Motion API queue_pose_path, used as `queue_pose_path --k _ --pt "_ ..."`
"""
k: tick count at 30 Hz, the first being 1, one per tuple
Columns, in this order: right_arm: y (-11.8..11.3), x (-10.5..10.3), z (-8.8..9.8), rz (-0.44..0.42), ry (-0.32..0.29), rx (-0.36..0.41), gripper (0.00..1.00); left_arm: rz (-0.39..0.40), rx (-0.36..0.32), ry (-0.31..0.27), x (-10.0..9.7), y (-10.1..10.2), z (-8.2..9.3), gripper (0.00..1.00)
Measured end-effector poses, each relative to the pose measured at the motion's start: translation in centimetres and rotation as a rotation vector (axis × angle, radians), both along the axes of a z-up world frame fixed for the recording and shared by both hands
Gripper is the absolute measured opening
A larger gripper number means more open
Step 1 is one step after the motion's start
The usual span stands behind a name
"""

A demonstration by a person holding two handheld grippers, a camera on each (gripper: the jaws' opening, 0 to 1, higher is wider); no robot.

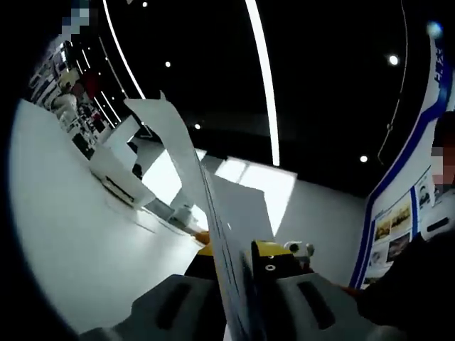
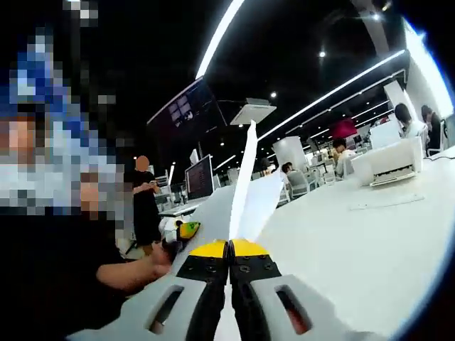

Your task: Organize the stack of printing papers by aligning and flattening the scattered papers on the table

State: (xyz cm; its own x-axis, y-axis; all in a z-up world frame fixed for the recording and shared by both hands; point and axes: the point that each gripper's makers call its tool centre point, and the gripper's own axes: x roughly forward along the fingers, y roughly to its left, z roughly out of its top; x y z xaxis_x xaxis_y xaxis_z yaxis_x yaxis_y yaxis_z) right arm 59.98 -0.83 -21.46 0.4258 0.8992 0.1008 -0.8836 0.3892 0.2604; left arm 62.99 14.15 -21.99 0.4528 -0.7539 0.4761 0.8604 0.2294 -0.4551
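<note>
White papers (image 1: 213, 213) stand edge-on between the jaws of the left claw (image 1: 238, 284), which is clamped tight on the sheaf; the sheets rise from the jaws and fan apart towards their top, one corner curling off to the left. In the right gripper view the right claw (image 2: 229, 252) is likewise pinched closed on papers (image 2: 245, 192), which run straight up out of its yellow tips, a second sheet leaning away to the right of the first. Both claws hold the stack lifted off the table (image 1: 78, 234), whose pale top spreads to the left of the left claw and to the right of the right claw (image 2: 355, 241). A white printer (image 2: 389, 163) sits far ahead and right of the right claw. A yellow-tipped gripper (image 1: 274, 257), probably the right one, shows just beyond the papers in the left gripper view.

By my reading the gathering is done: the sheets are collected into one bundle. The squaring is not: the edges splay and do not line up. Left to do is to tap them even and lay the stack down flat on the table.
</note>
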Motion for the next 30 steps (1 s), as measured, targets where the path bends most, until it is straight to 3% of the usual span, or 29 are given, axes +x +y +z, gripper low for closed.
queue_pose_path --k 5,20,30 --pt "0.9 -0.2 -0.3 0.001 0.011 0.013 0.00 0.001 0.001 0.005 0.1 0.0 -0.1 0.13" --pt "2.8 0.9 -3.4 -0.135 0.176 0.149 0.00 0.014 -0.006 0.011 0.3 0.2 -0.1 0.13" --pt "4.0 0.7 -4.2 -0.136 0.207 0.183 0.00 0.043 0.015 -0.027 0.3 0.3 -0.2 0.07"
